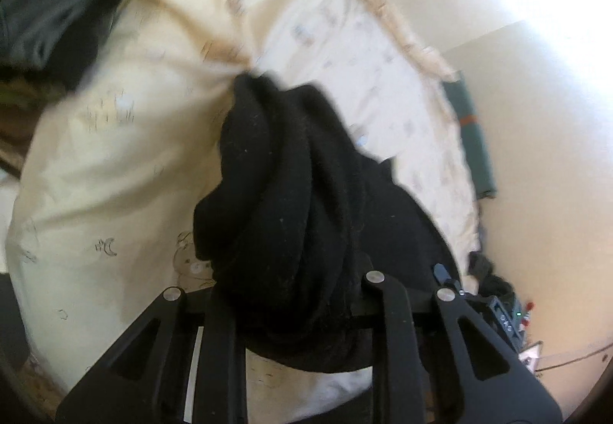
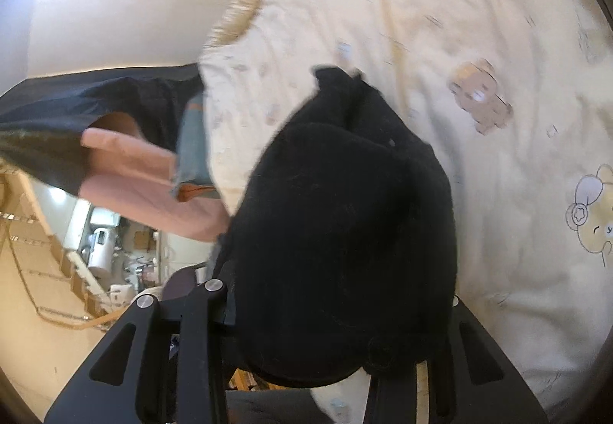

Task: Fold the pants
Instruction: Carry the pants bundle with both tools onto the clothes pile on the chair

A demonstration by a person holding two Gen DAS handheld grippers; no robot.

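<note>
I'm holding both grippers angled down. L gripper (image 1: 291, 293) is clamping bunched black pants (image 1: 283, 194); R gripper (image 2: 333, 313) is likewise gripping fabric, fingertips hidden.

A big bed (image 2: 440, 21) fills most of the view, with a pale yellow cover that has little bears and moons on it. A cream wall (image 2: 115, 13) stands behind the bed, bright where light hits it. A pink cloth (image 2: 134, 171) and a dark cloth (image 2: 76, 98) lie beside the bed. Lower down is a tan floor (image 2: 30, 328) with what may be boxes; that part is too small to tell.
</note>
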